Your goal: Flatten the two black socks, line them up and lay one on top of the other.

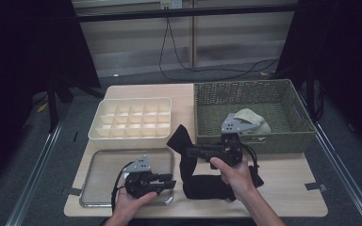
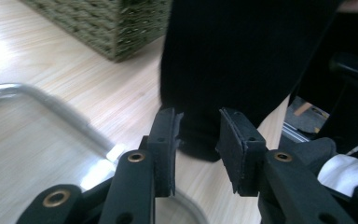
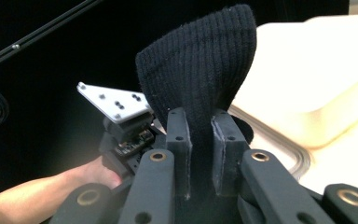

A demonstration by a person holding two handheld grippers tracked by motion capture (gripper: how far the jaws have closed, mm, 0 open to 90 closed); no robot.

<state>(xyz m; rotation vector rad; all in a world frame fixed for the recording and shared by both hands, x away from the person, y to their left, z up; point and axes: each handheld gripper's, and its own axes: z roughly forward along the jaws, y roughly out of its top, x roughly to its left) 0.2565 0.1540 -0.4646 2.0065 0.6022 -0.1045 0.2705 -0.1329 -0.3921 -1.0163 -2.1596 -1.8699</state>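
Wooden table (image 1: 287, 183), dark surround. Your right gripper (image 1: 193, 152) clamps a black sock (image 1: 181, 141): in the right gripper view its 2 pads (image 3: 179, 135) pinch the knit (image 3: 200, 70), which rises above them; the rest of the sock drapes down to the table below the fingers. Your left gripper (image 1: 169, 180) hovers over the tray (image 1: 103, 165), its 2 pads (image 2: 165, 140) parted and gripping nothing, the sock's hanging part (image 2: 233, 56) just beyond their tips. Behind the sock stand the basket (image 1: 250, 94) and divided box (image 1: 132, 120).
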